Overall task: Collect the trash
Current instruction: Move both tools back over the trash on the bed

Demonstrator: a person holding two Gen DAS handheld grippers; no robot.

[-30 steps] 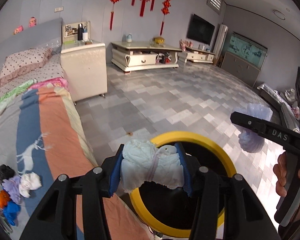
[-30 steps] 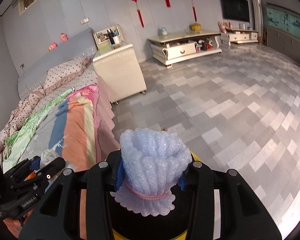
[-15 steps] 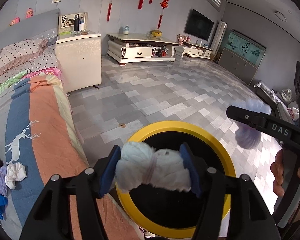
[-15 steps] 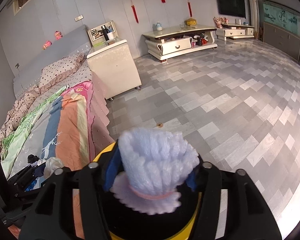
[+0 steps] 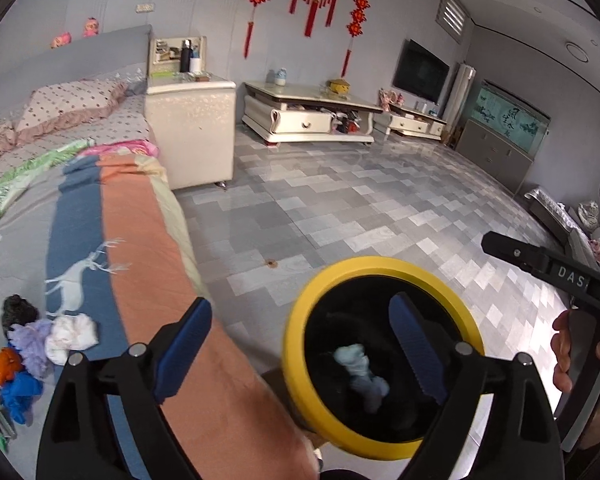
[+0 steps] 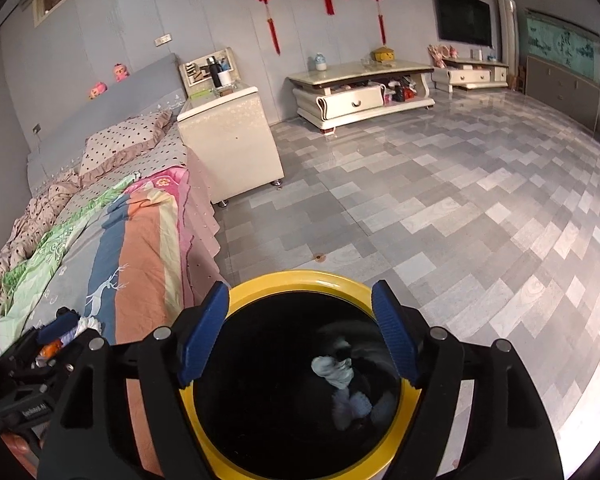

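Both claws hang emptied over the yellow-rimmed bin (image 6: 300,280) beside the bed (image 5: 140,248): the right claw (image 6: 300,334) and left claw (image 5: 300,350) have just been opening, nothing between their jaws, the dropped wads (image 6: 336,372) inside the bin. Beyond the bin, left of it on the bed, a pile of remaining scraps (image 5: 44,340) lies nearer the left claw.

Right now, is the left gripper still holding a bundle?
No, the left gripper stands open and empty, and a pale bundle lies inside the yellow-rimmed bin.
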